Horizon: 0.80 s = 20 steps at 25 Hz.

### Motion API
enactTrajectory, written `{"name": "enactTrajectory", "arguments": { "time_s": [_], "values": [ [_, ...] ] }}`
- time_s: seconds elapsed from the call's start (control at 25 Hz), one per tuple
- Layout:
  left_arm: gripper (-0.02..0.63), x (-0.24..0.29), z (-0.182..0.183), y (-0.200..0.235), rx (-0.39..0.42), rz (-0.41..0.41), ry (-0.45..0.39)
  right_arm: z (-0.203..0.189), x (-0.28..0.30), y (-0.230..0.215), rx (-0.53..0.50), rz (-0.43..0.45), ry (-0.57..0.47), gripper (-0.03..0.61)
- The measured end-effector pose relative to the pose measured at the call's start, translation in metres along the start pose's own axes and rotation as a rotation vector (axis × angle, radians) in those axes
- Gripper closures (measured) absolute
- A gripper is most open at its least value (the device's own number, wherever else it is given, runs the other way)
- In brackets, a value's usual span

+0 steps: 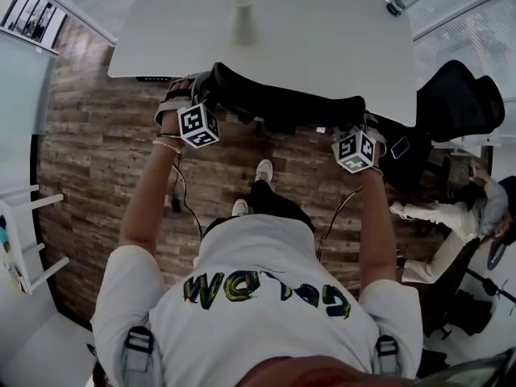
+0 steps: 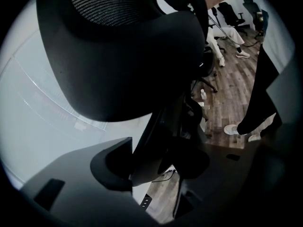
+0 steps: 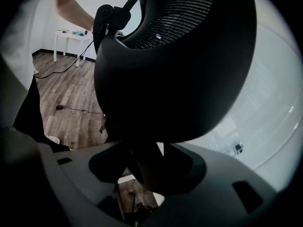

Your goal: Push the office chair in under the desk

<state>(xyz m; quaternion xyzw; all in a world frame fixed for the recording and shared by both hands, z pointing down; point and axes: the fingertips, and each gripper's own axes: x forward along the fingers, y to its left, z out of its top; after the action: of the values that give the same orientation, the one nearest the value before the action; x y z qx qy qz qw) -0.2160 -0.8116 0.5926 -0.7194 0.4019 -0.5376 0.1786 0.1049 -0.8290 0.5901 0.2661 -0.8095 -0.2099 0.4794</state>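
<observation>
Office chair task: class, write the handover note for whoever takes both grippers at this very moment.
Left gripper: closed on the office chair back frame.
Right gripper: closed on it too.
Chair back sits at the desk front edge; the seat is hidden beneath.
Done: both grips taken, chair at the desk.
Left: push further in if it goes, then release.

An office: white desk [image 1: 339, 47], black swivel chairs [image 1: 461, 101]

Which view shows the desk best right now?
The head view: it shows most of the white desk from above, with the chair at its near edge. Both gripper views are filled by the chair's headrest, leaving only pale slivers of desk behind it.
</observation>
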Motion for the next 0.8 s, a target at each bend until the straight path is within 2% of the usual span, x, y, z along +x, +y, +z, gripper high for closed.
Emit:
{"name": "enactTrajectory", "arguments": {
  "time_s": [0.16,0.28,0.4,0.48,0.6,0.68,0.8],
  "values": [
    [0.354,0.000,0.005,0.001,-0.028,-0.011,-0.006,-0.002,0.001,-0.002,0.010,0.004,-0.011,0.353],
    [0.353,-0.010,0.007,-0.001,-0.054,0.010,-0.005,0.001,-0.009,-0.003,0.062,-0.005,-0.018,0.331],
    [0.357,-0.028,0.004,0.002,-0.129,0.039,-0.012,0.003,-0.033,-0.009,0.123,-0.065,-0.027,0.365],
    [0.374,-0.046,0.000,0.002,-0.205,0.057,-0.028,0.006,-0.052,-0.009,0.211,-0.094,-0.051,0.385],
    [0.405,-0.077,0.000,-0.003,-0.348,0.073,-0.078,0.011,-0.074,-0.003,0.433,-0.100,-0.137,0.410],
    [0.422,-0.097,0.010,-0.008,-0.441,0.070,-0.132,0.018,-0.091,-0.001,0.570,-0.104,-0.205,0.422],
    [0.458,-0.135,0.036,-0.010,-0.591,0.065,-0.254,0.044,-0.125,0.001,0.690,-0.119,-0.309,0.447]
  ]
}}
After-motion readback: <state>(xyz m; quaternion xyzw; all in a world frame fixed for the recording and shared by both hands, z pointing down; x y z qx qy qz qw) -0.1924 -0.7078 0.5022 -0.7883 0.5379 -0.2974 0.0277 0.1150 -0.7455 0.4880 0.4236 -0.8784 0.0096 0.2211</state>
